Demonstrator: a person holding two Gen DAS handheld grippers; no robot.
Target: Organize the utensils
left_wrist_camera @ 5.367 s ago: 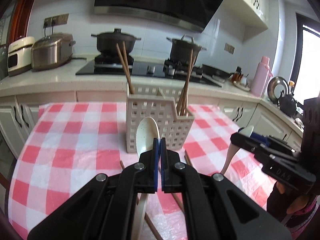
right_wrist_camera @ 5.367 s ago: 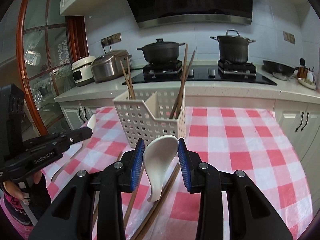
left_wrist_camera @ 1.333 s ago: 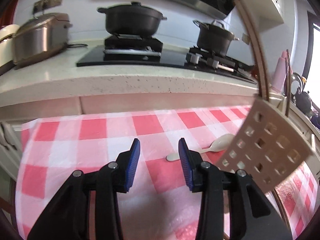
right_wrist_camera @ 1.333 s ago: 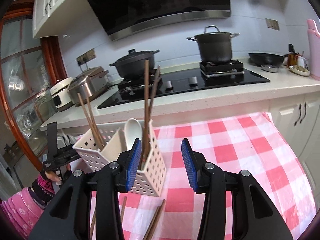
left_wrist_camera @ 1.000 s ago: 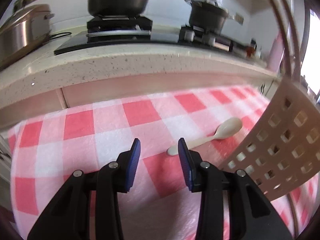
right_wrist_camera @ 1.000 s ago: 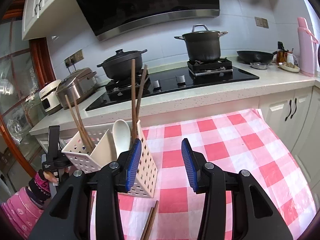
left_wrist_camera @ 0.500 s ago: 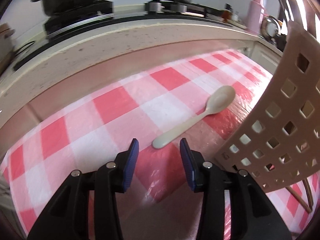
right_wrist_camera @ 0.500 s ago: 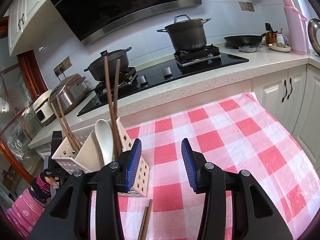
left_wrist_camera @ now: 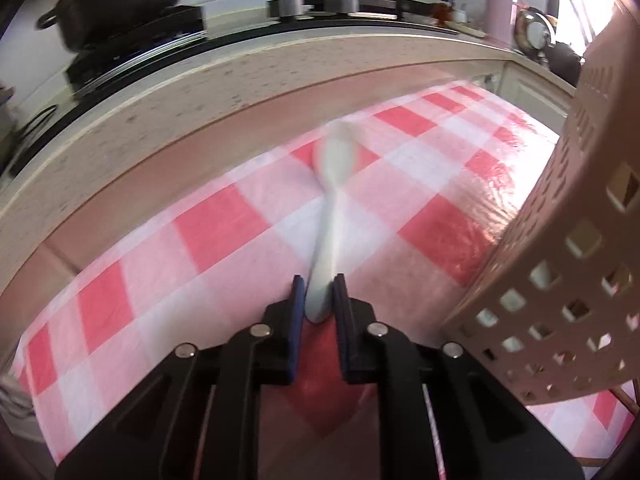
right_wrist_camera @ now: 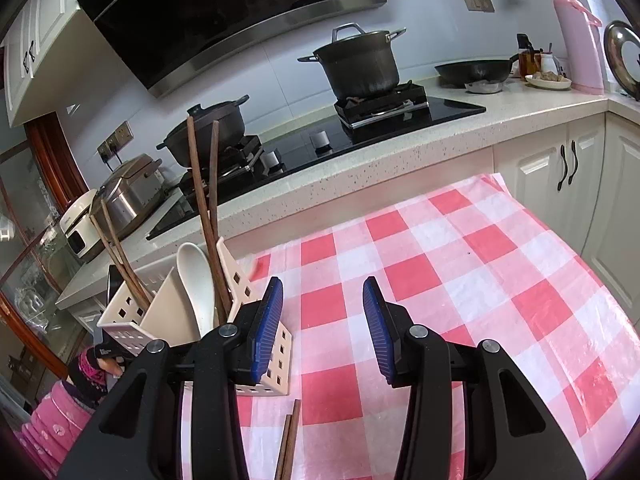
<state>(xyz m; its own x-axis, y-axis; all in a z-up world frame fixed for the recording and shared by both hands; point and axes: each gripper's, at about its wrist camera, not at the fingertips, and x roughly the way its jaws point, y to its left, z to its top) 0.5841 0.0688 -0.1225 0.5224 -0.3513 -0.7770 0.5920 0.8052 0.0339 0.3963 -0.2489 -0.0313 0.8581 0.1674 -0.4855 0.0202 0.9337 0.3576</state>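
Note:
My left gripper [left_wrist_camera: 318, 300] is shut on the handle end of a pale spoon [left_wrist_camera: 332, 196], whose bowl points away over the red-checked cloth; the spoon is blurred. The white perforated utensil basket [left_wrist_camera: 568, 264] stands close on the right of it. In the right wrist view my right gripper [right_wrist_camera: 322, 328] is open and empty above the cloth. The basket [right_wrist_camera: 160, 316] is at its left, holding a white spoon [right_wrist_camera: 198, 280] and two pairs of brown chopsticks [right_wrist_camera: 204, 208].
Loose chopsticks [right_wrist_camera: 289, 436] lie on the cloth under my right gripper. The table [right_wrist_camera: 480, 264] butts against a counter [right_wrist_camera: 400, 140] with a stove and black pots [right_wrist_camera: 360, 64]. A pink flask [right_wrist_camera: 576, 32] stands far right. The person's pink sleeve [right_wrist_camera: 60, 400] is at lower left.
My left gripper has closed on the spoon's handle, which lay loose on the cloth half a second ago. My right gripper has drifted right, away from the basket, still open.

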